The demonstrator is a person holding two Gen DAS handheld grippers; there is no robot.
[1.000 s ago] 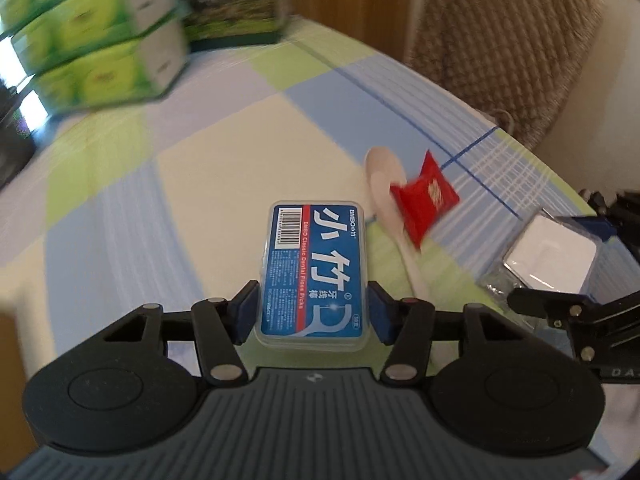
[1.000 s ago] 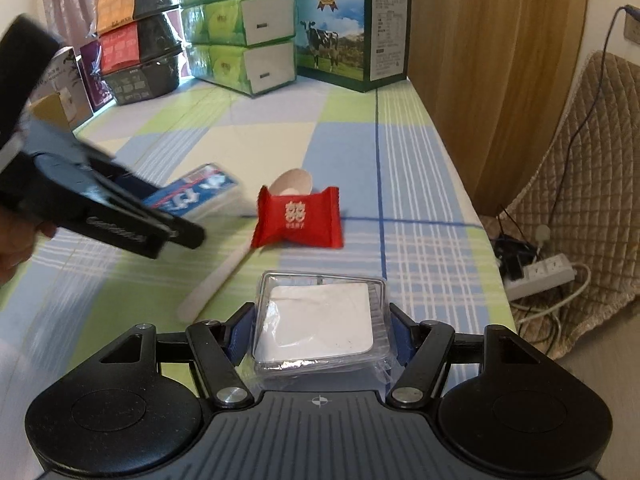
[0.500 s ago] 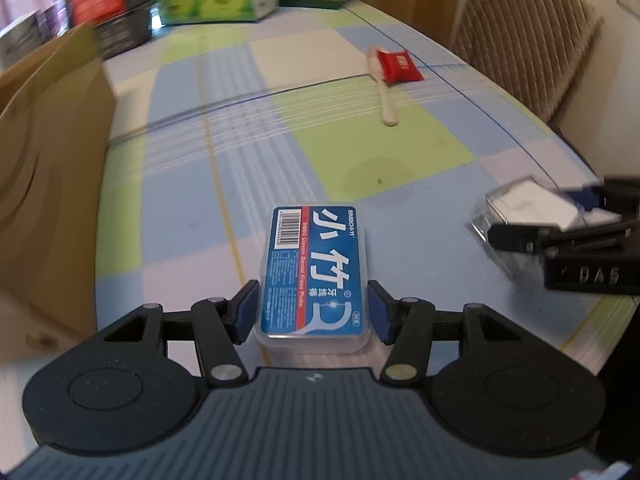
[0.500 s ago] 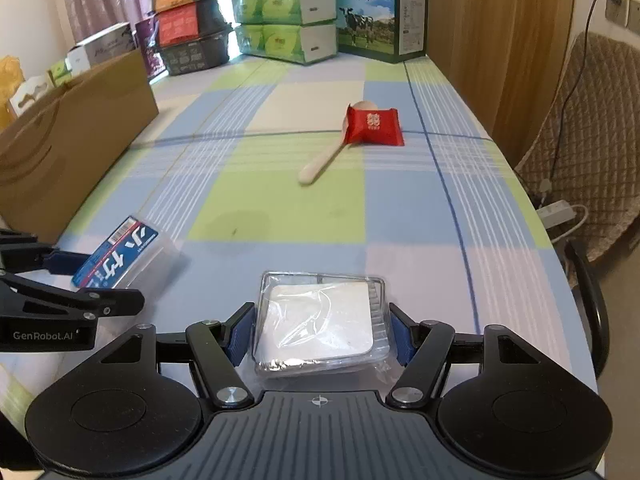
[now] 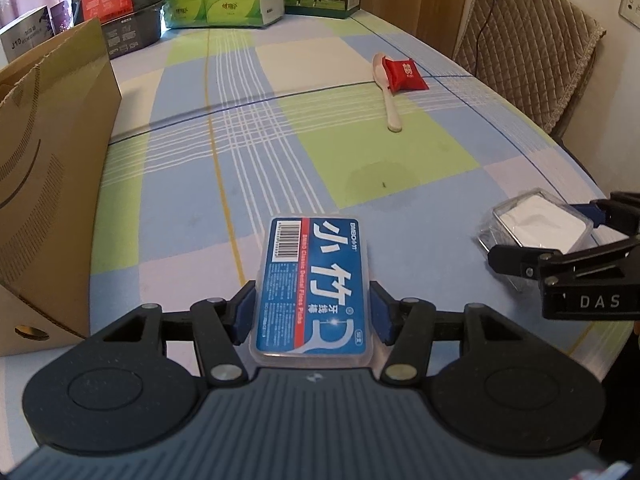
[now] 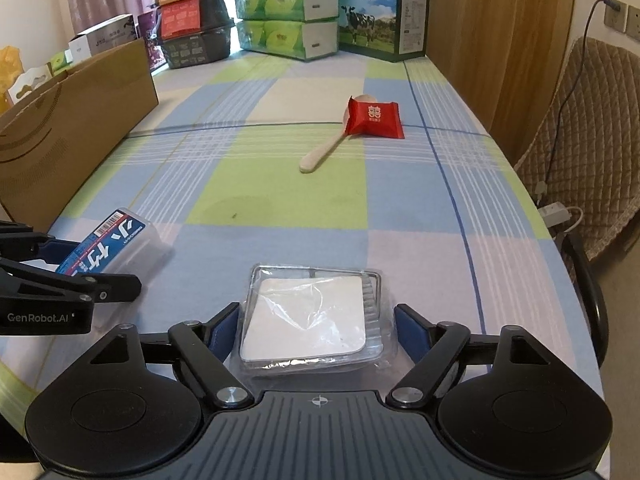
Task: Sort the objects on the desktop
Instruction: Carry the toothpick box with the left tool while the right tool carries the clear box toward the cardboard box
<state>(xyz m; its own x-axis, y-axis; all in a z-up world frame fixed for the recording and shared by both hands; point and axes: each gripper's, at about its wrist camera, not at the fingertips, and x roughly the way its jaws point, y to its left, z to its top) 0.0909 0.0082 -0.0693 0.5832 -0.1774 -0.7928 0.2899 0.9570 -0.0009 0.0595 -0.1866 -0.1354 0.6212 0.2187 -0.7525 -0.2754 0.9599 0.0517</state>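
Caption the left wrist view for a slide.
Left gripper holds a floss box above the checked table.

A flat blue-labelled clear plastic floss box (image 5: 314, 292) lies near left, and a clear plastic packet with a white square pad (image 6: 310, 318) lies near right. Far off, a red foil sachet (image 6: 374, 121) rests on the bowl of a pale plastic spoon (image 6: 322, 152).

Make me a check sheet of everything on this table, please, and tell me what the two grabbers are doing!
Surface: checked tablecloth, faint stain mid-table.
Job's things: dental floss pick box; clear plastic case with white insert; red candy packet lying on the bowl of a wooden spoon.
Clutter: open cardboard box, green tissue packs, milk carton box, dark snack trays.
Grippers: left gripper clamps the floss box; right gripper straddles the case, pads slightly apart from it.
Cables: power strip on floor; wall plug cable.
Surroundings: quilted chair, wooden door.
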